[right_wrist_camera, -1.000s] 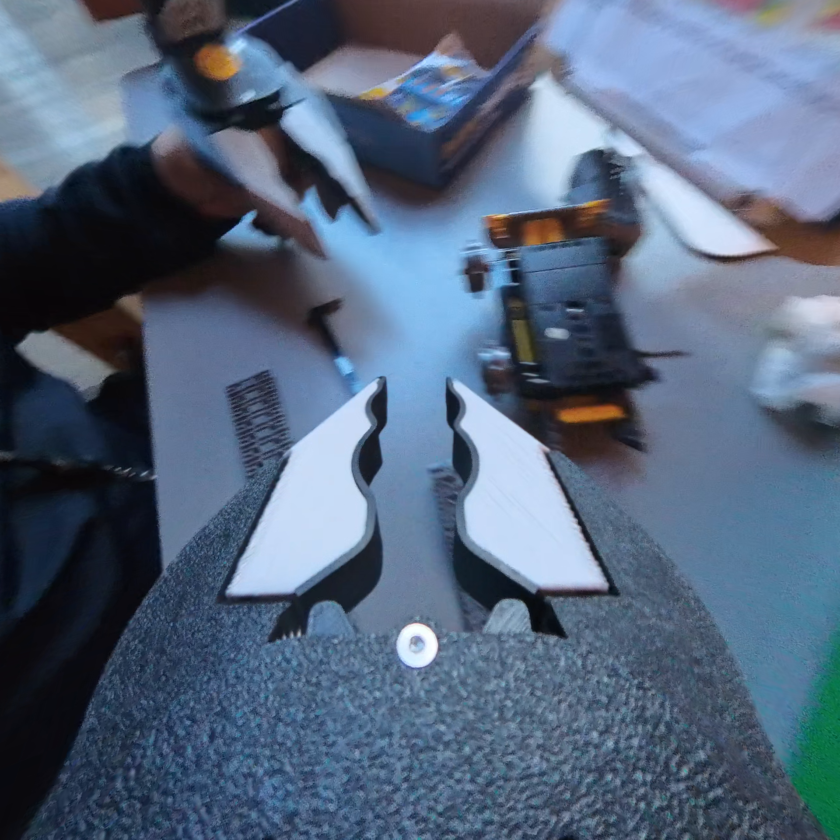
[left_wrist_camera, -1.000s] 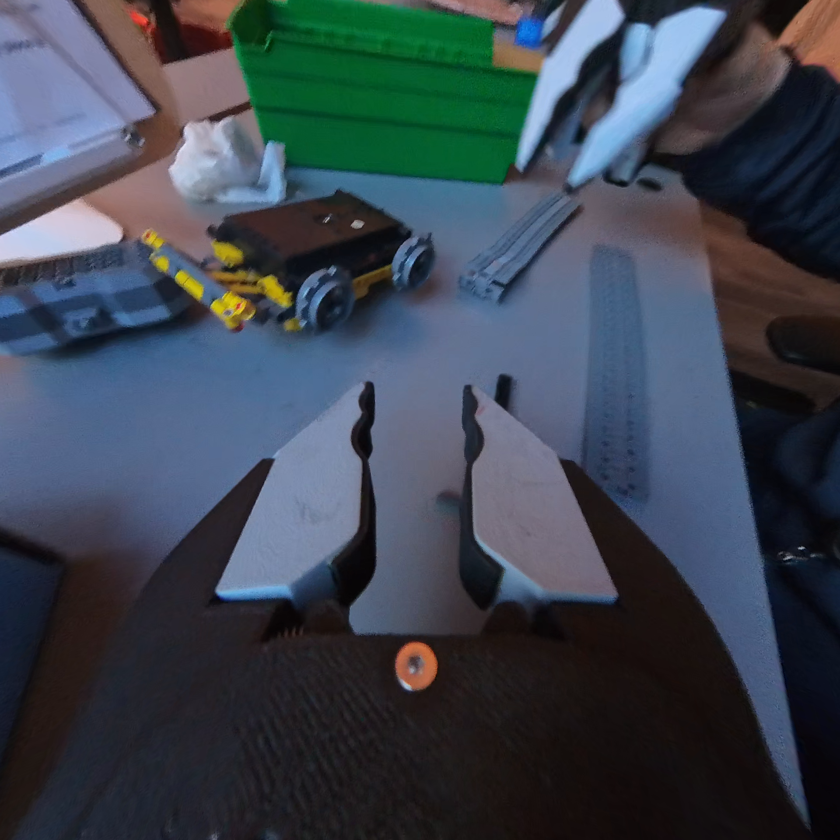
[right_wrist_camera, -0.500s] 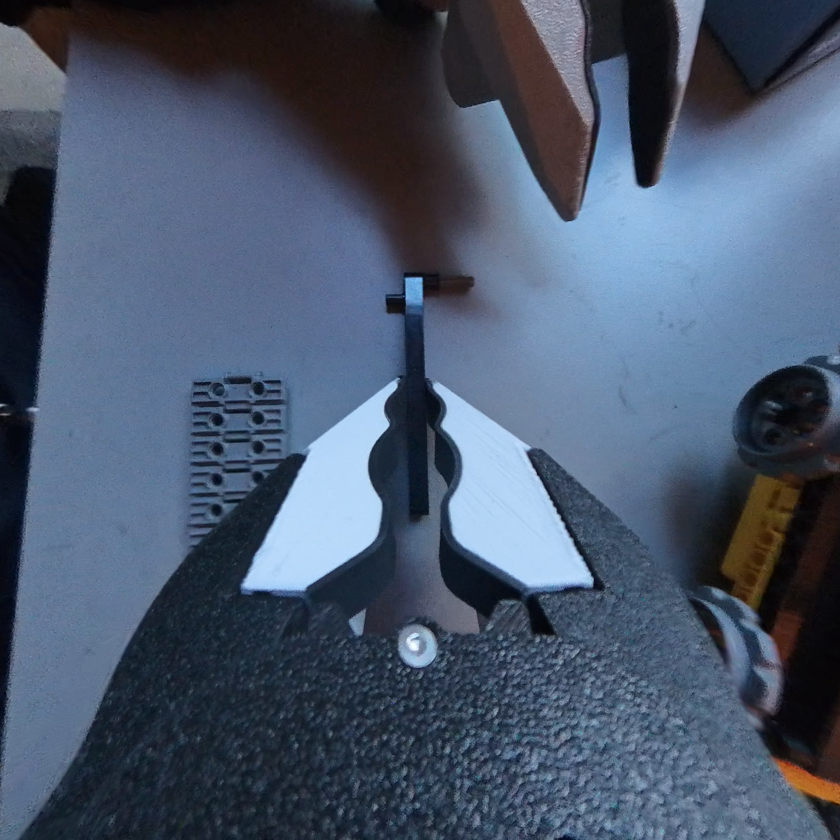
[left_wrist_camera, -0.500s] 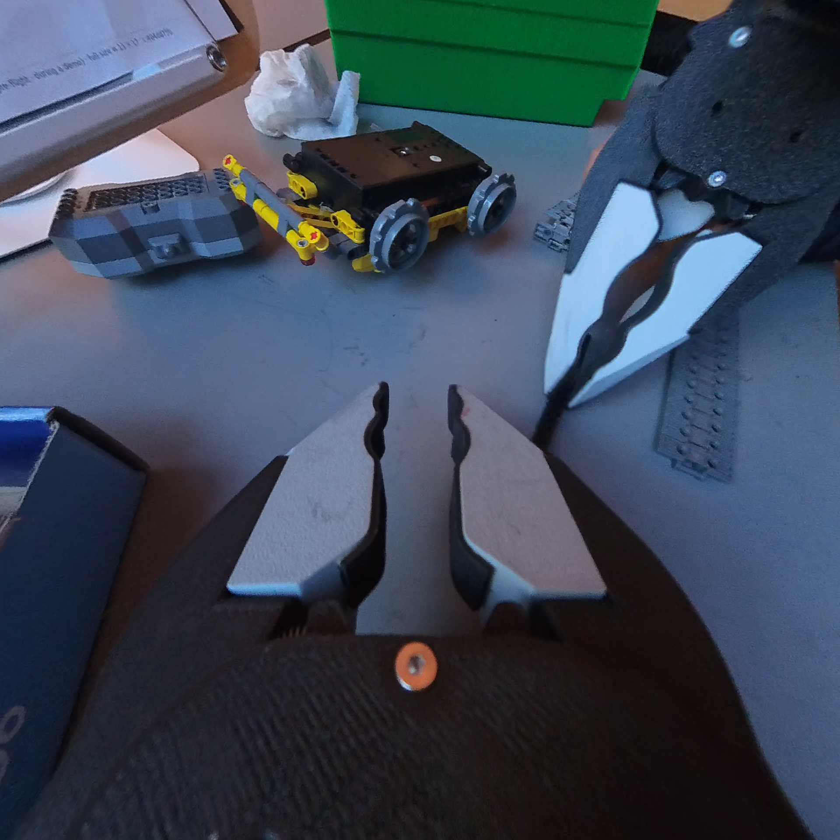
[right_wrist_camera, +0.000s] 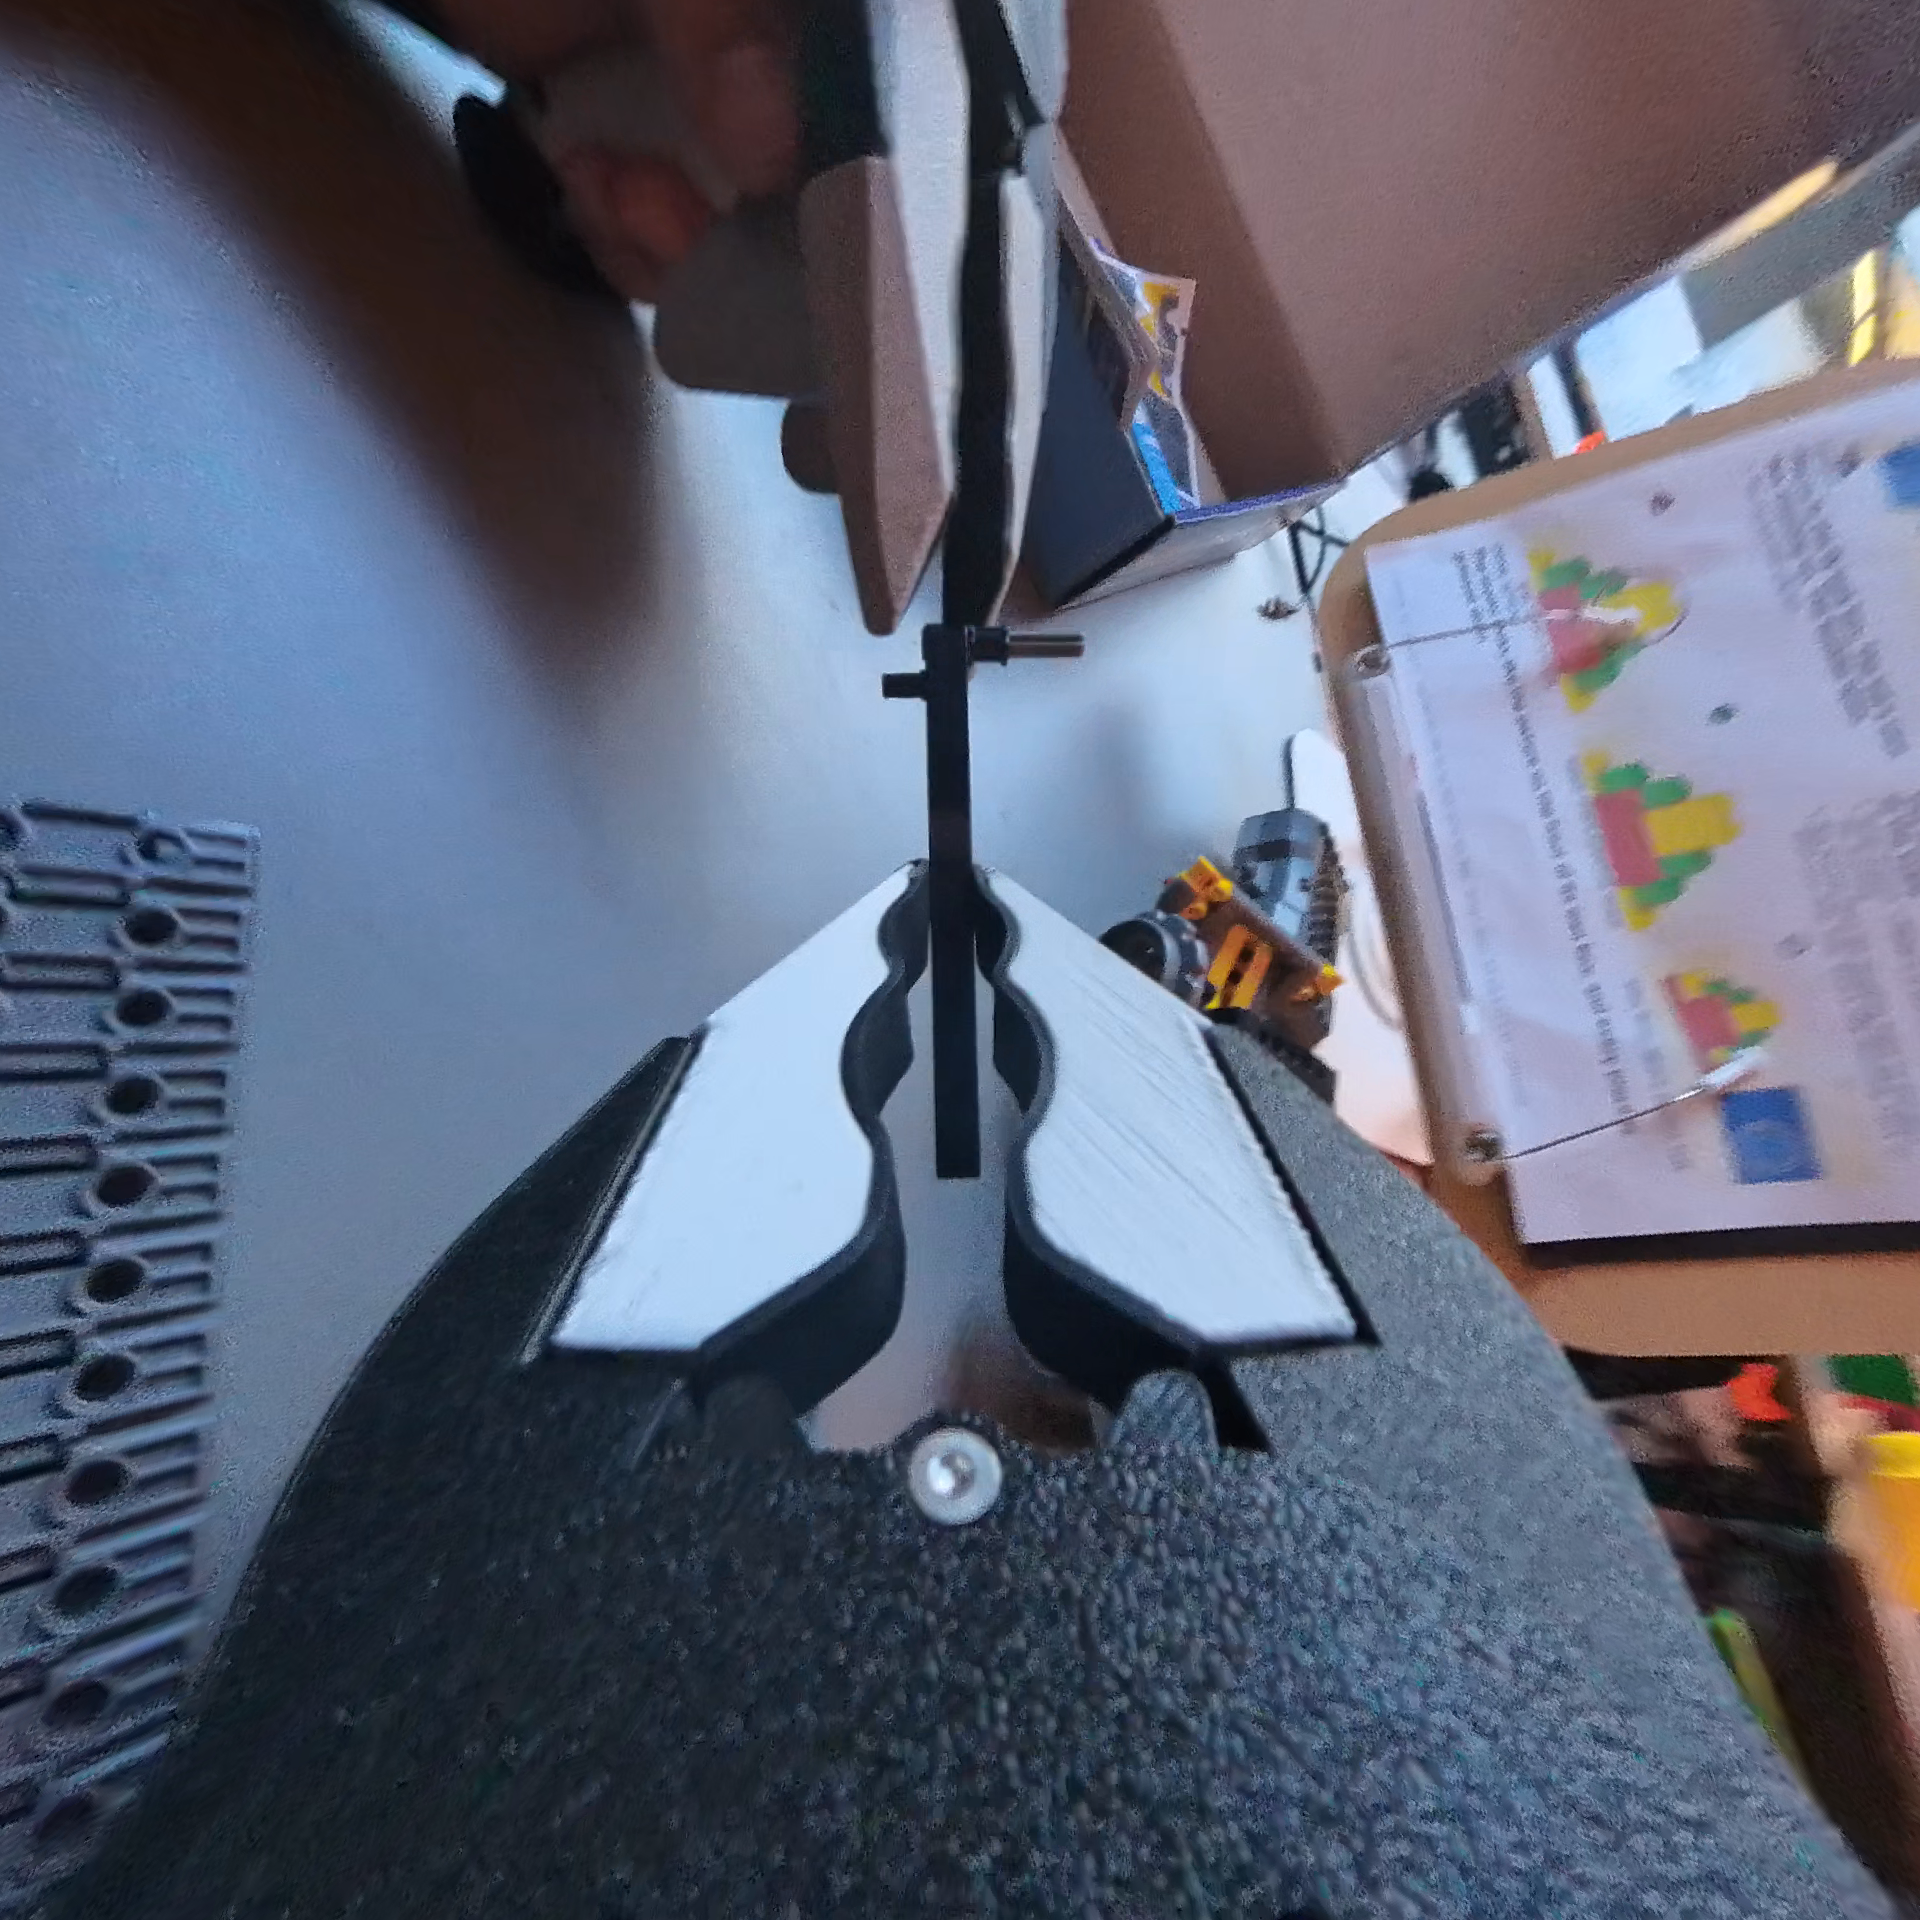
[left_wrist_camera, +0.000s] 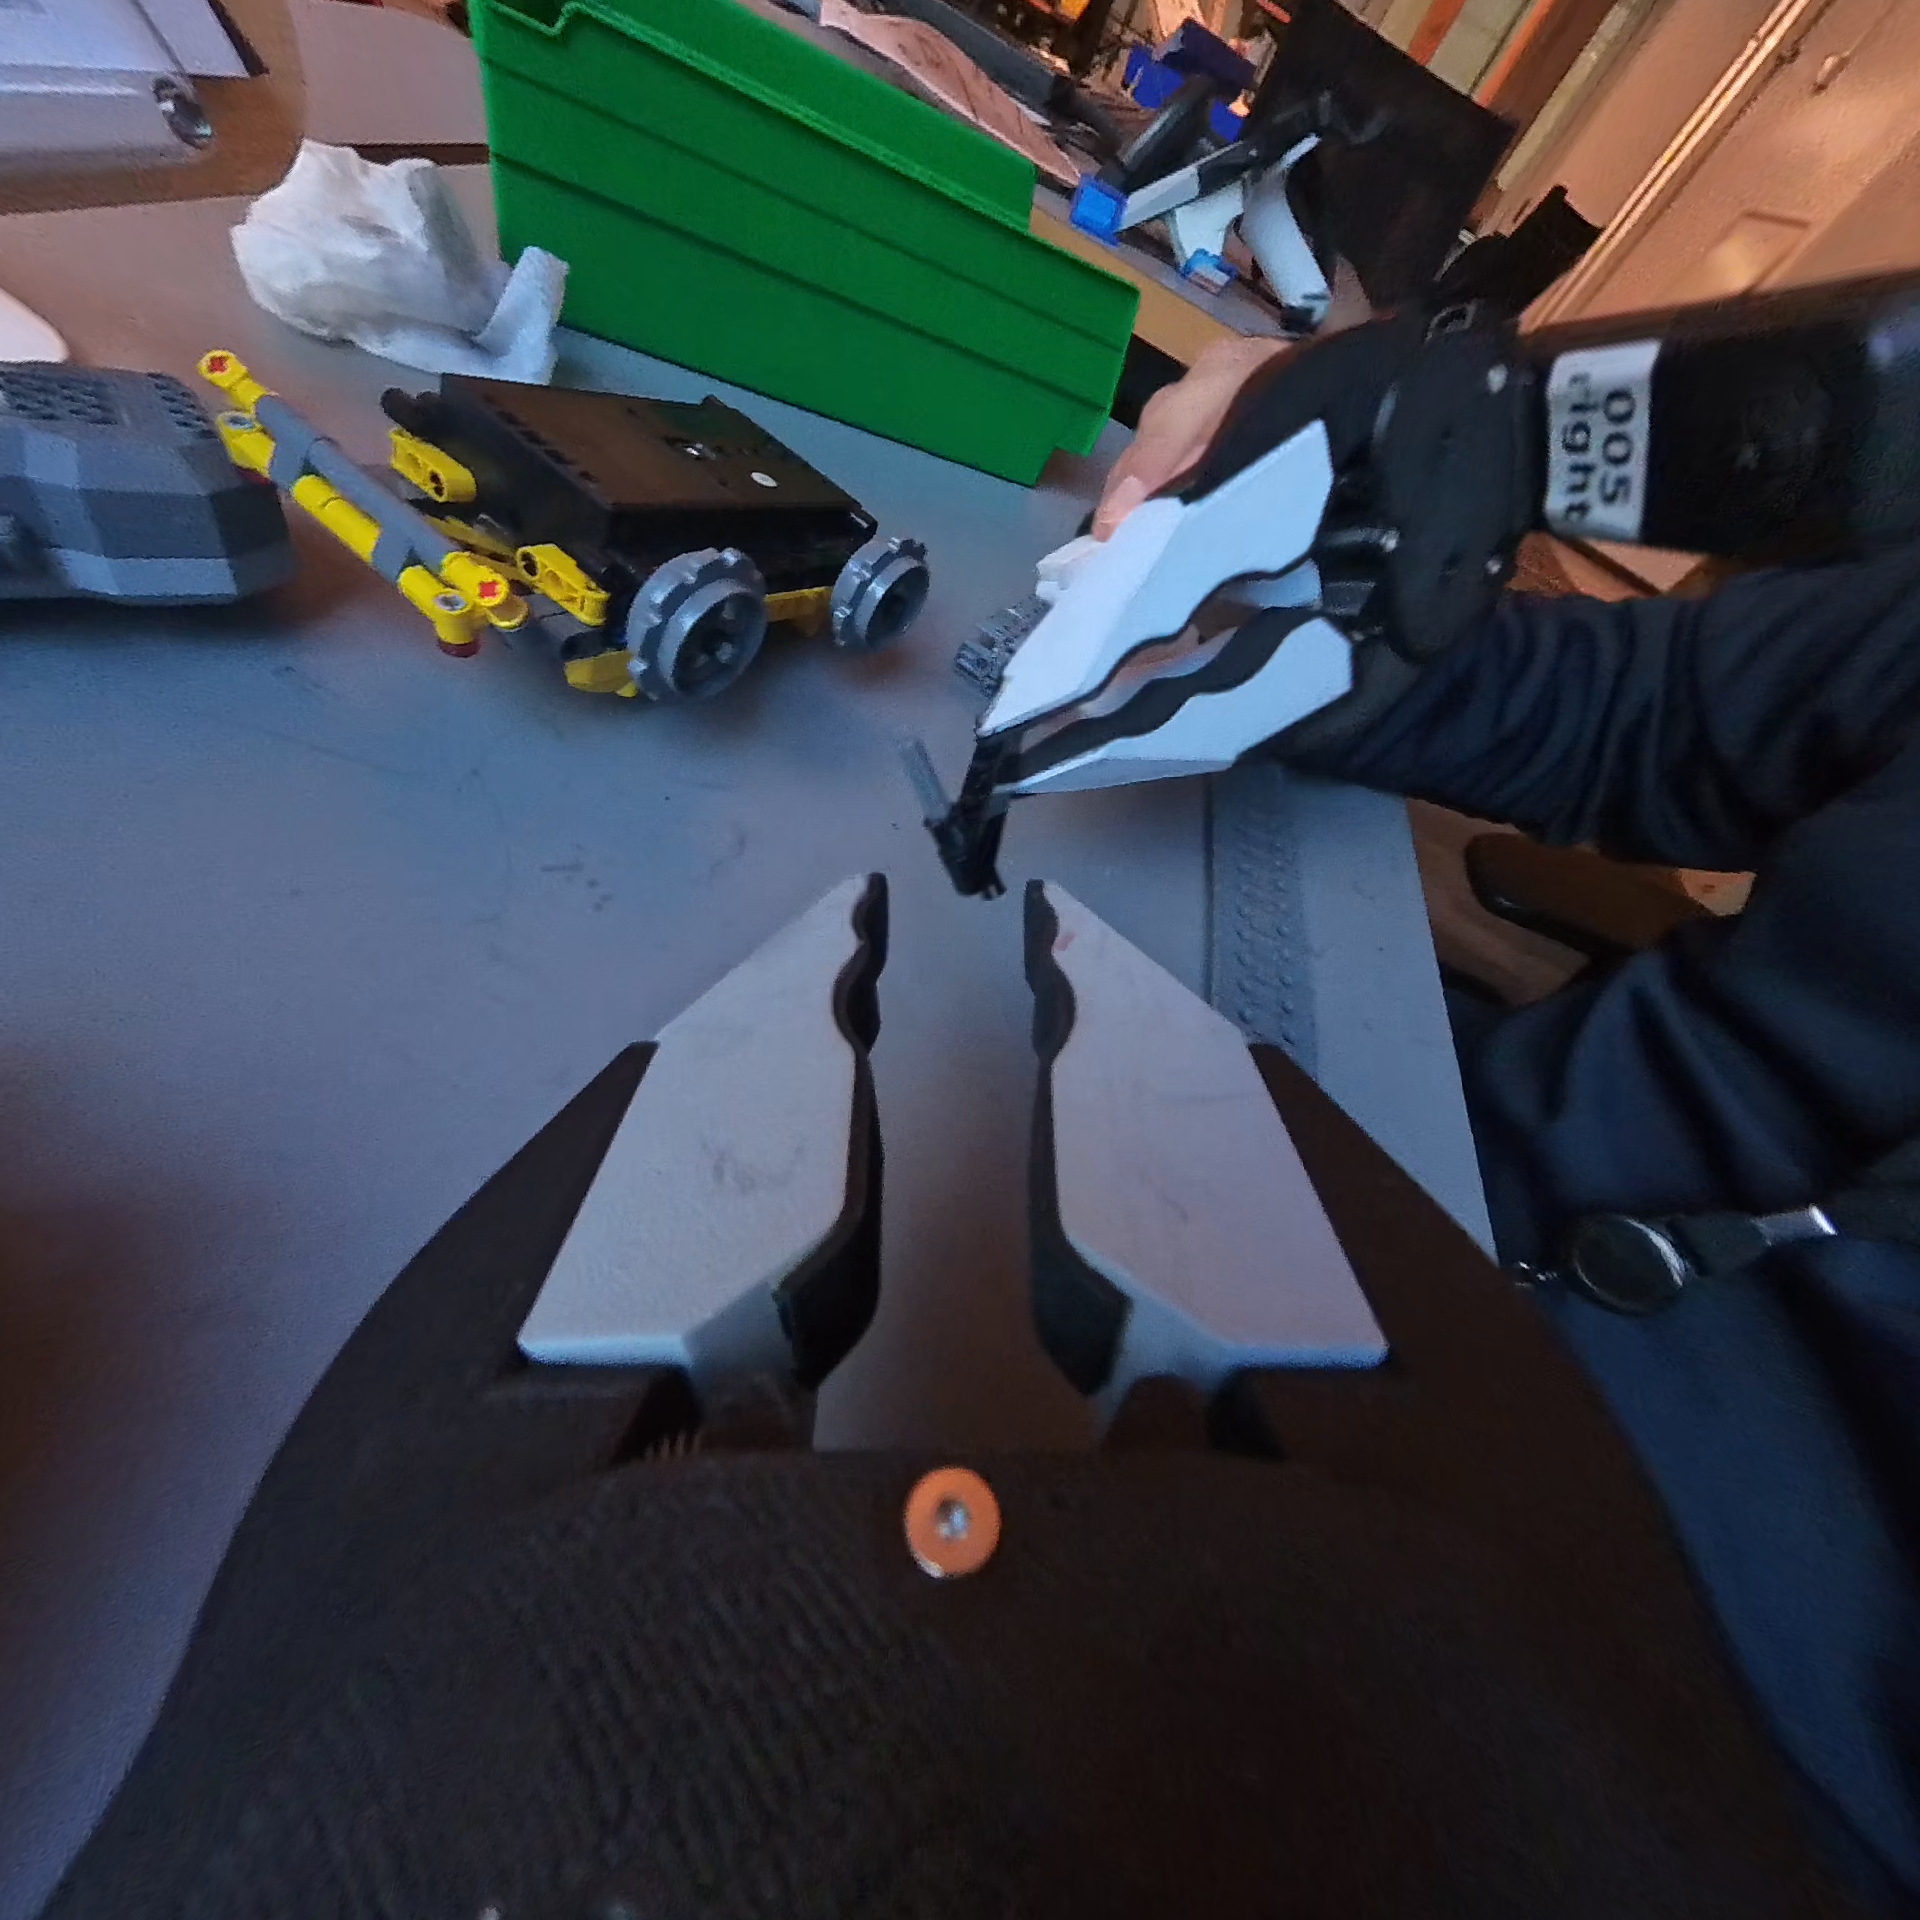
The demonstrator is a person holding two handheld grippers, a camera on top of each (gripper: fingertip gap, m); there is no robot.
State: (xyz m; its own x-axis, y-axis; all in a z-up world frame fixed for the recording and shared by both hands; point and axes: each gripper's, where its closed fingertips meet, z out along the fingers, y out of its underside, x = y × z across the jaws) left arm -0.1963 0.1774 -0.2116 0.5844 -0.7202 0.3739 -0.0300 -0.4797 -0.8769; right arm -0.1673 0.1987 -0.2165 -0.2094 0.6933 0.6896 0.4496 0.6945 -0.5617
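Note:
My right gripper (right_wrist_camera: 951, 878) is shut on a thin black beam (right_wrist_camera: 951, 977) and holds it above the grey table (right_wrist_camera: 364, 675). The beam's far end carries a short black pin and a grey pin (right_wrist_camera: 1034, 644). My left gripper (left_wrist_camera: 954, 899) is open and empty, and the beam's pinned end (left_wrist_camera: 964, 847) hangs just ahead of its tips. In the left wrist view the right gripper (left_wrist_camera: 992, 753) reaches in from the right. In the right wrist view a finger (right_wrist_camera: 883, 436) of the left gripper hangs right above the beam.
A black and yellow toy vehicle (left_wrist_camera: 644, 520) stands at mid-left, a grey block part (left_wrist_camera: 114, 488) beside it. A green bin (left_wrist_camera: 790, 239) and crumpled white paper (left_wrist_camera: 374, 260) lie behind. A grey track strip (left_wrist_camera: 1257, 935) lies near the right table edge. An instruction sheet (right_wrist_camera: 1662, 831) stands beyond. One gripper's finger ends stand about 5 centimeters off the other's.
My right gripper closed on the black beam on the table, then lifted it and swung it toward my left gripper. My left gripper stayed open, its tips now at the beam's end.

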